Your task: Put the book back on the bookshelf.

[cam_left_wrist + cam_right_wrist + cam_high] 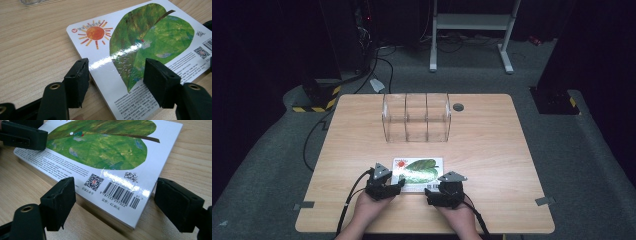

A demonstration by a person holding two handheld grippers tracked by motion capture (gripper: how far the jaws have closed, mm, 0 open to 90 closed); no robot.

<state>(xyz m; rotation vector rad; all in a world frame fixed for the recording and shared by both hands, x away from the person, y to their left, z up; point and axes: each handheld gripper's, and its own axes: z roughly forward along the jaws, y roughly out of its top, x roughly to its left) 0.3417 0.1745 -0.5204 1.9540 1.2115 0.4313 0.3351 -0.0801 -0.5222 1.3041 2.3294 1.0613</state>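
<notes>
Picture book flat on the table — a gripper at each near corner

Left gripper straddles its left corner, jaws apart, not pressing; right gripper brackets the barcode corner — jaws wide, book's edge lying between them, untouched.

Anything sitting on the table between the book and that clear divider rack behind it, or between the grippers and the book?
Nothing visible. Bare table lies between the book and the clear rack. The left gripper and right gripper both stand open at the book's near edge, a corner already between each pair of jaws, pads not pressing.
</notes>
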